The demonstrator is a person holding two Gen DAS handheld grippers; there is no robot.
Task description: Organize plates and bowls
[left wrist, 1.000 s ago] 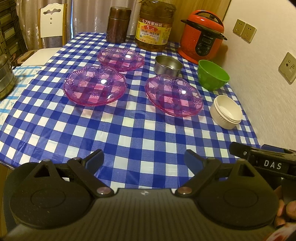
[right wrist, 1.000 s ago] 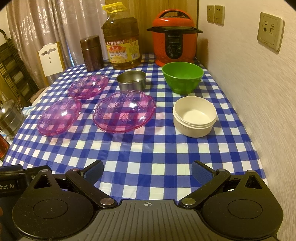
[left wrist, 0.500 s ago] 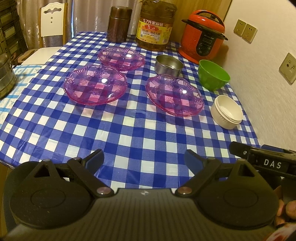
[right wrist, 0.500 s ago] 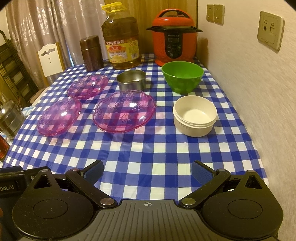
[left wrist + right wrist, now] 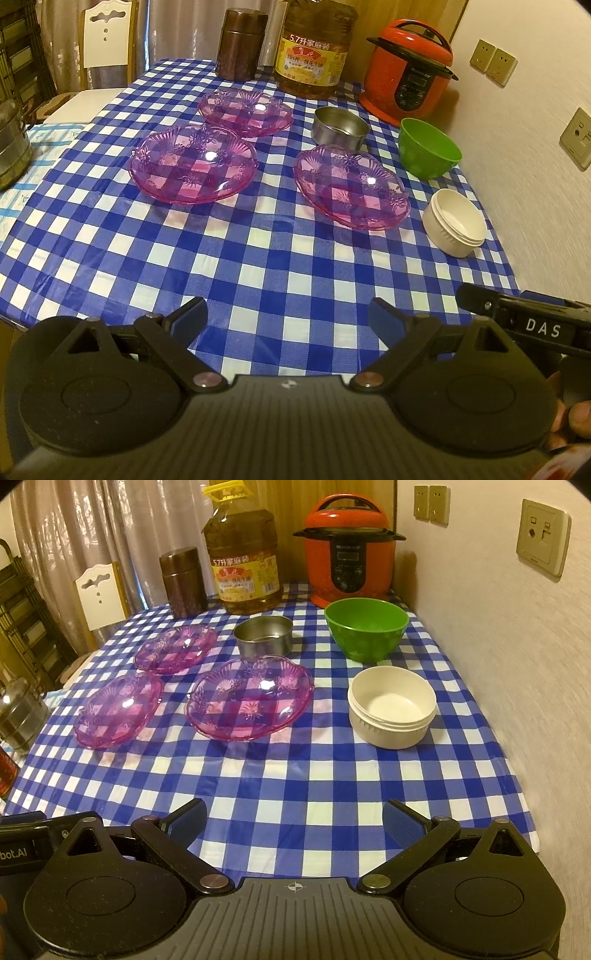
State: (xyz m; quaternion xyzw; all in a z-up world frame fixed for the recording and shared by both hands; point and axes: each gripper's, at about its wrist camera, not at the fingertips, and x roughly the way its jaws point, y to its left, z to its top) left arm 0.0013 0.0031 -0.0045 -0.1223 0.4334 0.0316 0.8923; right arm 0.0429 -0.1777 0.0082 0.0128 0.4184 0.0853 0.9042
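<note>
Three pink glass plates lie on the blue checked tablecloth: a left one [image 5: 194,162], a far one [image 5: 245,110] and a right one [image 5: 351,186]. A steel bowl [image 5: 340,125], a green bowl [image 5: 428,147] and a white bowl [image 5: 456,221] stand to the right. In the right wrist view the same plates show, the near one [image 5: 249,698] beside the white bowl [image 5: 391,705] and green bowl [image 5: 367,627]. My left gripper [image 5: 288,319] is open and empty above the table's near edge. My right gripper [image 5: 293,821] is open and empty there too.
A red rice cooker [image 5: 406,72], a large oil bottle [image 5: 314,48] and a brown canister [image 5: 240,44] stand along the far edge. The wall with sockets [image 5: 576,138] runs close on the right. A white chair [image 5: 107,40] and a steel pot [image 5: 11,147] are at the left.
Both views have shifted only slightly; the left gripper has crept a little forward. Nothing on the table has moved.
</note>
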